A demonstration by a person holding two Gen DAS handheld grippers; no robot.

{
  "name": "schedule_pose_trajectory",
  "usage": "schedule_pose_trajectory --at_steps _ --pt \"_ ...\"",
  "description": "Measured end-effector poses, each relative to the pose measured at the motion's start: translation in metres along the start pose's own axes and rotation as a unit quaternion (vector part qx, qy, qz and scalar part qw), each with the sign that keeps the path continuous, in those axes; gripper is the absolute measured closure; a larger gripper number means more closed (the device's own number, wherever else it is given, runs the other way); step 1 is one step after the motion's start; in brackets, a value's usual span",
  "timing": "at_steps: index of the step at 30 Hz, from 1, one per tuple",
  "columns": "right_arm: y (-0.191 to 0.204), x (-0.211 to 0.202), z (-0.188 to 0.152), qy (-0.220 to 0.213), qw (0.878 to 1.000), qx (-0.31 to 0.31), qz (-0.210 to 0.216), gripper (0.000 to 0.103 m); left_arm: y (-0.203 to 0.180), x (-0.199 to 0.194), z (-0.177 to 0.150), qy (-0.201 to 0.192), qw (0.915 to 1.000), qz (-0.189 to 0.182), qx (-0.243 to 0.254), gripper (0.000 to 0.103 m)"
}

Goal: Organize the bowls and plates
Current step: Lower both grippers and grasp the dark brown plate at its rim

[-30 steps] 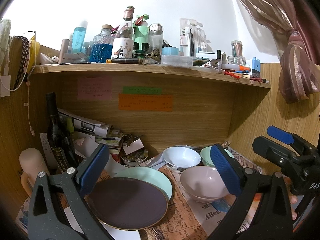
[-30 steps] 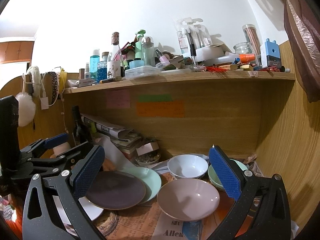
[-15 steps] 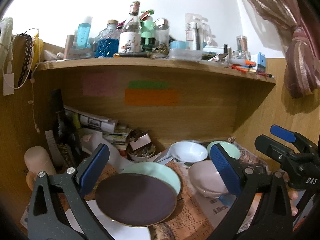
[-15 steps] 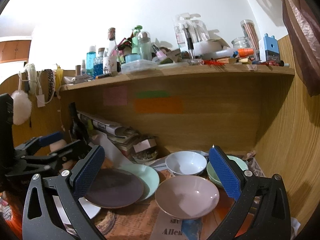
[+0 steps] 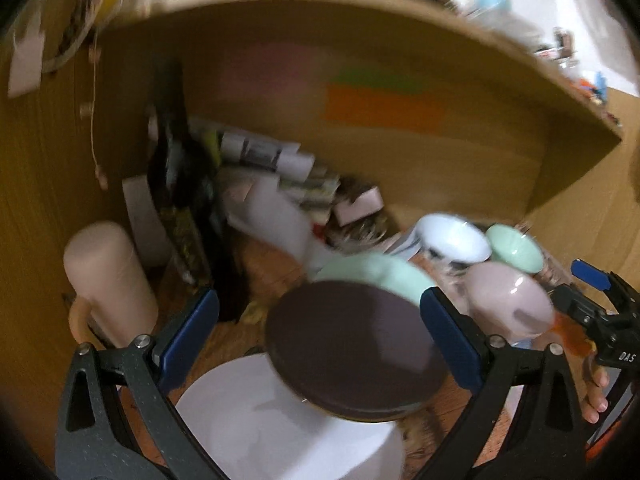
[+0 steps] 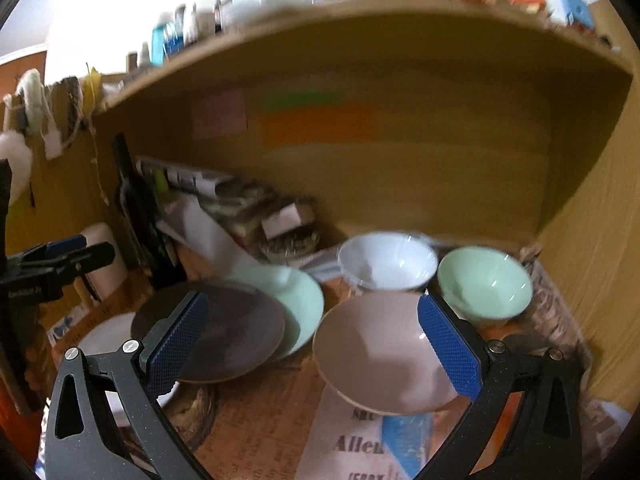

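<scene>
A dark brown plate (image 5: 352, 344) overlaps a mint green plate (image 5: 376, 270) and a white plate (image 5: 256, 420) on the desk under the shelf. My left gripper (image 5: 320, 332) hangs open just above and in front of the brown plate, nothing between its fingers. To the right stand a pink bowl (image 6: 384, 348), a white bowl (image 6: 386, 258) and a mint bowl (image 6: 484, 280). My right gripper (image 6: 312, 340) is open over the pink bowl's near side, empty. The brown plate (image 6: 224, 332) and green plate (image 6: 296, 300) lie left of it.
A dark bottle (image 5: 180, 184), a pink tumbler (image 5: 108, 280), stacked papers (image 5: 264, 156) and a small cluttered dish (image 6: 292, 240) crowd the back left. Newspaper (image 6: 356, 440) covers the desk. The wooden shelf (image 6: 360, 28) overhangs; a side panel (image 6: 592, 240) closes the right.
Both cameras have tipped down and pushed forward toward the dishes, with motion blur. The left gripper has swung left and lower over the plates. No dish has moved.
</scene>
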State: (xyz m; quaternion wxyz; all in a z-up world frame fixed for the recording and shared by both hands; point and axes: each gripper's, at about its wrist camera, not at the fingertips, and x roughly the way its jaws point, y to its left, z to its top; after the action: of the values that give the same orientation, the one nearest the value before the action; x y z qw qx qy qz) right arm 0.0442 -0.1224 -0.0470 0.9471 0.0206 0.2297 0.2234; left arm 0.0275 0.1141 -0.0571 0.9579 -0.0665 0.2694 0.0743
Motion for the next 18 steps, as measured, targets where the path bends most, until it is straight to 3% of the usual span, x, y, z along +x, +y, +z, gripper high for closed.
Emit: schedule_pose_trajectory --at_steps 4,8,14,18 --pt "0.007 0.021 -0.007 0.034 0.999 0.005 0.006 0.000 0.020 0.027 -0.006 0.053 0.9985 0.004 -0.010 0.020" --pt "0.014 0.042 -0.012 0.071 0.997 0.013 0.027 0.013 0.036 0.054 -0.013 0.098 0.9950 0.007 -0.017 0.035" --pt "0.024 0.071 -0.024 0.130 0.990 0.029 0.049 0.031 0.050 0.080 -0.019 0.150 0.9884 -0.011 -0.019 0.042" --pt "0.031 0.084 -0.030 0.157 0.986 0.033 0.050 0.035 0.054 0.086 -0.018 0.166 0.9857 -0.026 -0.019 0.042"
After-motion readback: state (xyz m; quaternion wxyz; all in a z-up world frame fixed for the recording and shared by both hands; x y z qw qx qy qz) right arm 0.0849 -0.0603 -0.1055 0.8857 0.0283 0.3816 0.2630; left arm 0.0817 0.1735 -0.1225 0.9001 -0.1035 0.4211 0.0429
